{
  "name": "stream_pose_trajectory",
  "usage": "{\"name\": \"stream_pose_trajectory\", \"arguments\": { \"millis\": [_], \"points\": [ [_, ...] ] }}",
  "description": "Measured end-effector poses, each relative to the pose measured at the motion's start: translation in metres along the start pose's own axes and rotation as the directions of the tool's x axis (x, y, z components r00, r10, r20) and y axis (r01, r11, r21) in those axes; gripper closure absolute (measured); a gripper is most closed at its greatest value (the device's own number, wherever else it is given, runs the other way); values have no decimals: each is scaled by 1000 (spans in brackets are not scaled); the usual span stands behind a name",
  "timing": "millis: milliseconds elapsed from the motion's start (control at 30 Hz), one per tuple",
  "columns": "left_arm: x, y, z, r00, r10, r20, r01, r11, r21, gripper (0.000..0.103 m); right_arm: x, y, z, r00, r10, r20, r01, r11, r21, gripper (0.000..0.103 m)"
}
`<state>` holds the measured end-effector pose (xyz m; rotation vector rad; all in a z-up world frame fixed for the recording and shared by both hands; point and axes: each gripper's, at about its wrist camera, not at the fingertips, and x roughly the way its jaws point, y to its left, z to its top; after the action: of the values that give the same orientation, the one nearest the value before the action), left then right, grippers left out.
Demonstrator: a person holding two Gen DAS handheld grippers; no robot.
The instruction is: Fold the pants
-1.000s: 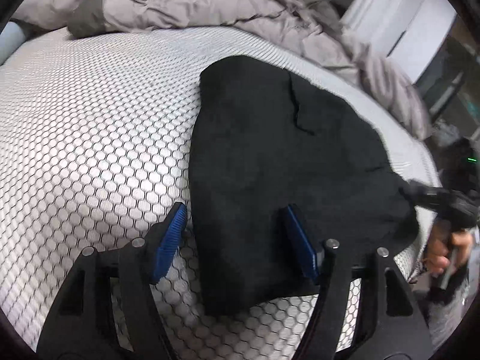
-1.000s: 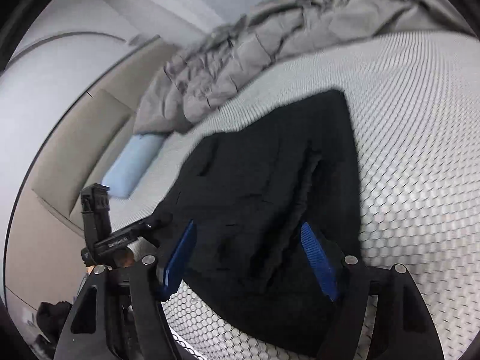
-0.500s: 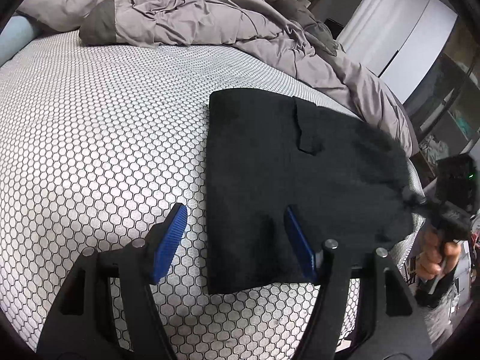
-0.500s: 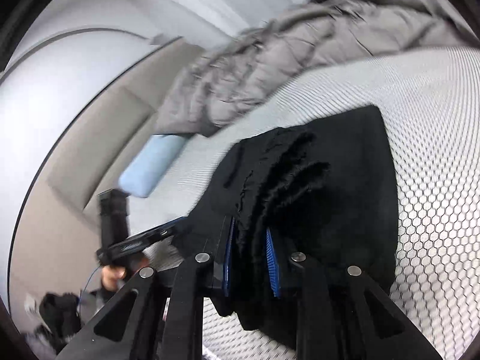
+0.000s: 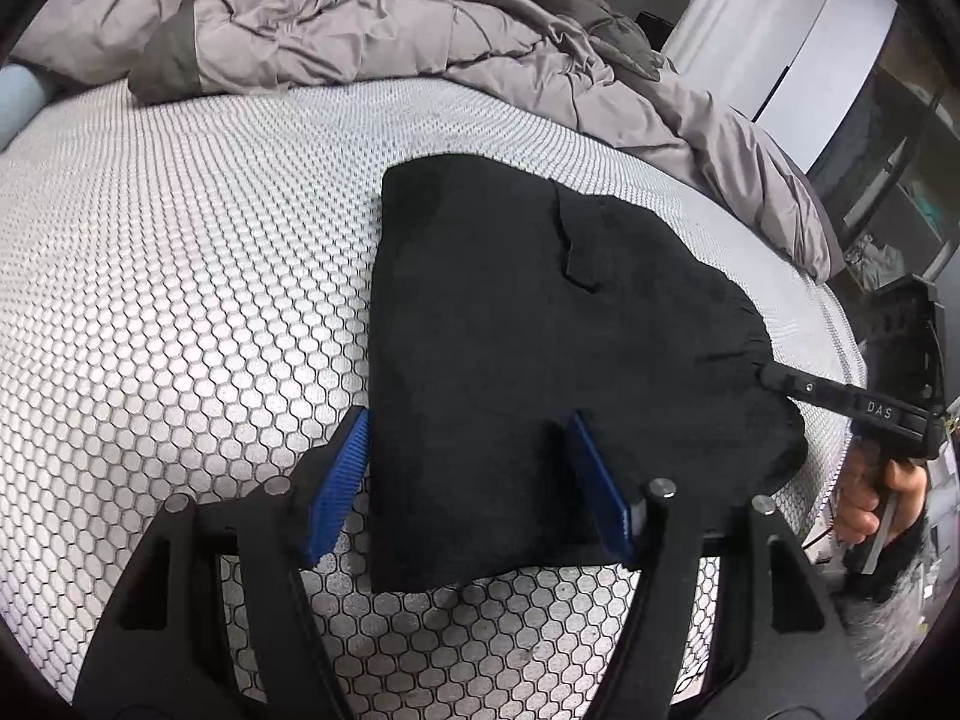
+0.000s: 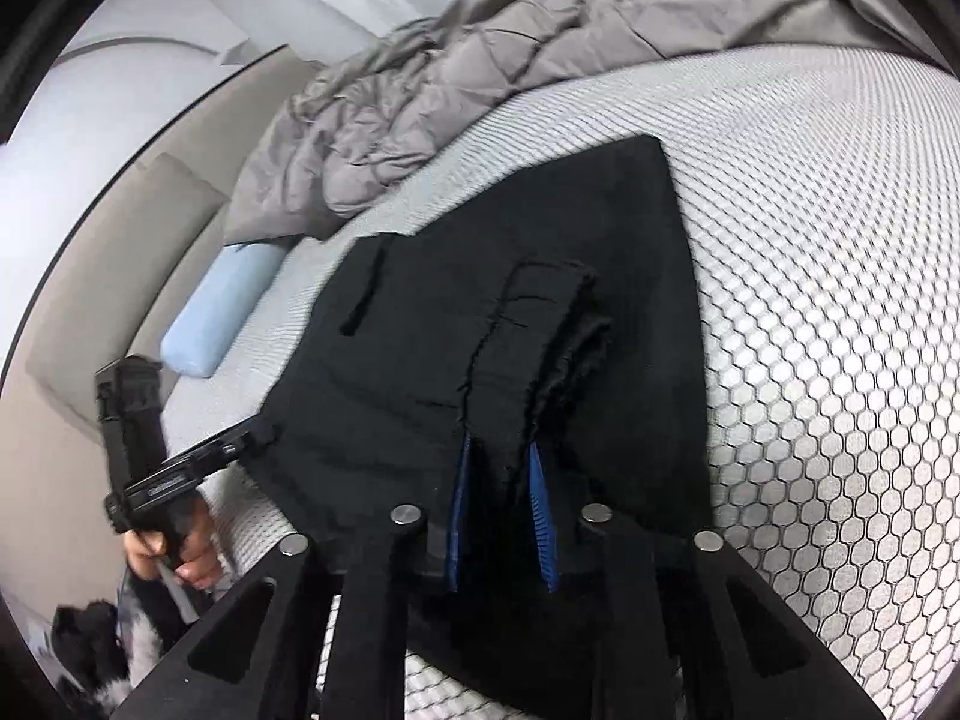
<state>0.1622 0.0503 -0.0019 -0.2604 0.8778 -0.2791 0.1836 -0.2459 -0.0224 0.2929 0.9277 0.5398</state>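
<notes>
Lying on a honeycomb-patterned mattress (image 5: 180, 300), black pants (image 5: 510, 330) are pinched by the right gripper (image 6: 501, 480); left gripper (image 5: 468, 468) spread wide.

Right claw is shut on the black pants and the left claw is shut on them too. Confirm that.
Half right. The right claw is shut on a bunch of the black pants, but the left wrist view shows the left claw open, straddling the near edge.

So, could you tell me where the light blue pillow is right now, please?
In the right wrist view the light blue pillow lies at the left, on the mattress edge, below the grey duvet and left of the black pants.
</notes>
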Motion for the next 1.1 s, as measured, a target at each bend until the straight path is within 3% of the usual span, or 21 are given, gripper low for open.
{"name": "stream_pose_trajectory", "arguments": {
  "millis": [100,167,233,300,367,433,533,600,667,733,767,833,967,1033,1100],
  "points": [
    [-15,-18,0,996,55,75,-62,994,92,39,-4,5,0,988,-155,11,155,986,-66,77],
    [-28,-32,-3,992,44,122,-63,986,155,39,-11,5,2,990,-136,24,137,989,-55,74],
    [-34,-56,-5,988,-13,154,-26,968,251,39,-24,10,4,991,-103,81,109,991,-73,74],
    [-25,-76,-3,991,-53,124,11,948,317,39,-29,24,4,991,-59,116,72,991,-112,73],
    [-5,-92,0,994,-100,38,81,935,345,39,-24,40,2,991,-26,133,48,985,-163,73],
    [20,-99,1,994,-101,-39,108,928,357,39,-4,64,-1,991,-27,131,59,967,-246,73],
    [46,-101,-5,993,-55,-107,94,913,396,39,35,85,-5,994,-94,58,108,940,-324,73],
    [45,-97,-9,992,-51,-114,95,905,414,41,71,87,-11,975,-220,-28,193,902,-387,73],
    [38,-90,-13,994,-51,-100,89,903,421,42,77,87,-16,962,-272,-5,241,863,-444,73],
    [30,-80,-18,994,-54,-94,88,904,419,45,66,85,-19,928,-371,31,340,812,-474,74],
    [27,-74,-20,995,-42,-87,75,903,423,45,55,80,-21,925,-377,37,347,804,-482,75],
    [23,-69,-24,997,-22,-72,51,901,432,45,44,73,-24,935,-353,14,319,826,-465,75],
    [13,-73,-20,999,-8,-53,29,913,406,45,38,78,-29,932,-358,49,337,814,-472,71],
    [-3,-78,-16,997,-70,-17,71,911,406,45,34,80,-26,948,-314,62,307,841,-445,71],
    [-3,-82,-6,996,-81,27,63,914,400,44,37,85,-15,968,-239,84,252,880,-404,70]
  ]
}}
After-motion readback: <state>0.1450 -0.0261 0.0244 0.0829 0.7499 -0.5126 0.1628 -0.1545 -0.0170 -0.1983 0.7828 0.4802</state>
